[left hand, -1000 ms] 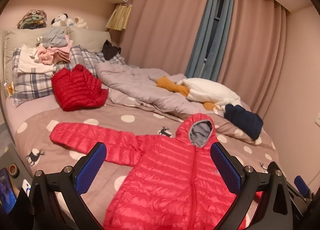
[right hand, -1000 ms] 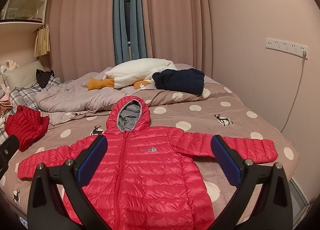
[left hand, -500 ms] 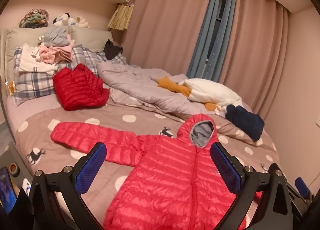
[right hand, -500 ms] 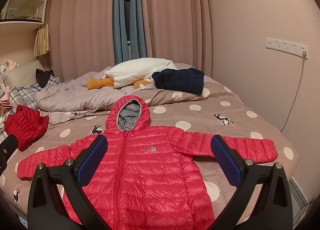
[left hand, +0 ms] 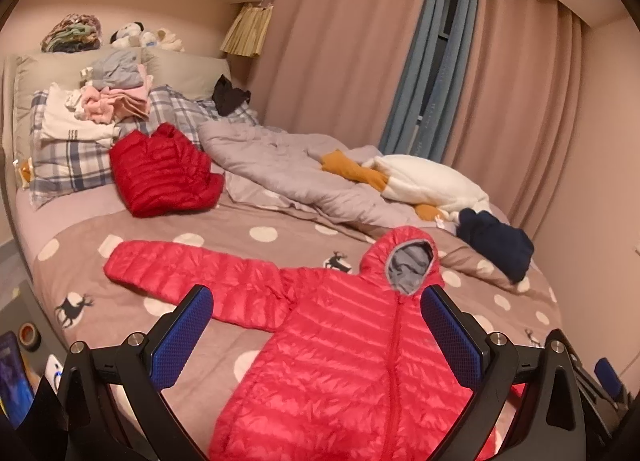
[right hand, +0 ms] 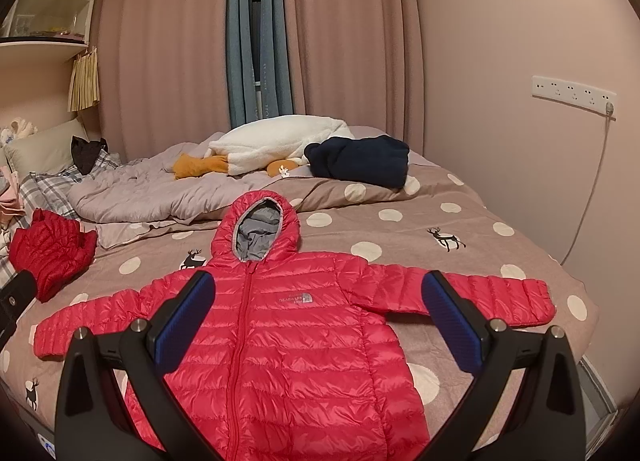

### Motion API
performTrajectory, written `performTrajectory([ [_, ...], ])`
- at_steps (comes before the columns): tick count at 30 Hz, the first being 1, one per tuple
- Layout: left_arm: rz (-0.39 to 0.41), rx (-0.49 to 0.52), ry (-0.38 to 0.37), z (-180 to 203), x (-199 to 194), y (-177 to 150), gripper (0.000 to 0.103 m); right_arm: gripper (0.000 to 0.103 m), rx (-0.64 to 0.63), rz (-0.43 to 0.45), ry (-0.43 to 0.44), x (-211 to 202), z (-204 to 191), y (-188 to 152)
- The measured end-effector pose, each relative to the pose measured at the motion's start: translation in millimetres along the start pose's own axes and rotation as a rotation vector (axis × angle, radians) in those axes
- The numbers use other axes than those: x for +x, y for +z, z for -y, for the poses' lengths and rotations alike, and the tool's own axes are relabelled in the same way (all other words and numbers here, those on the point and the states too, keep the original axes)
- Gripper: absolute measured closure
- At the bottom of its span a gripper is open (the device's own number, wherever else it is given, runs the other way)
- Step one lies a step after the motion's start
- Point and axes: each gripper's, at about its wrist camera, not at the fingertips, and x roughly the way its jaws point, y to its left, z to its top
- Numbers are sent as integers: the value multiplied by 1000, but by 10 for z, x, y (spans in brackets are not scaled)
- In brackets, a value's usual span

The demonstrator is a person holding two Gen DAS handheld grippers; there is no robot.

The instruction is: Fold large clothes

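Left gripper: jaws spread wide, holding nothing, poised above the red hooded jacket. Jacket lies front-up, zipped, sleeves out, flat on the polka-dot bedspread. Right gripper: jaws equally wide, holding nothing, apparently clear of the fabric

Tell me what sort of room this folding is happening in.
A bedroom, almost certainly: a bed under a brown polka-dot, deer-print cover, plaid pillows at its head, and floor-length pink curtains. A bright red hooded puffer jacket lies spread flat on the cover.
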Motion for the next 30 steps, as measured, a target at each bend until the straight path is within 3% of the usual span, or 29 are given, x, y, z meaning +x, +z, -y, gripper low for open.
performTrajectory([
  [10,-8,-6,-3,-15,66,23,1,0,22,-12,3,91,71,11],
  [16,20,-73,-10,-228,385,96,1,0,22,-38,3,365,236,37],
  [22,-85,-228,36,-882,1087,67,1,0,91,-66,-137,851,744,114],
  [25,-122,-317,51,-1259,1354,11,1,0,128,-98,-272,1173,1148,92],
  [30,-106,-393,191,-1806,1613,-107,1,0,236,-167,-404,1578,1841,-56],
])
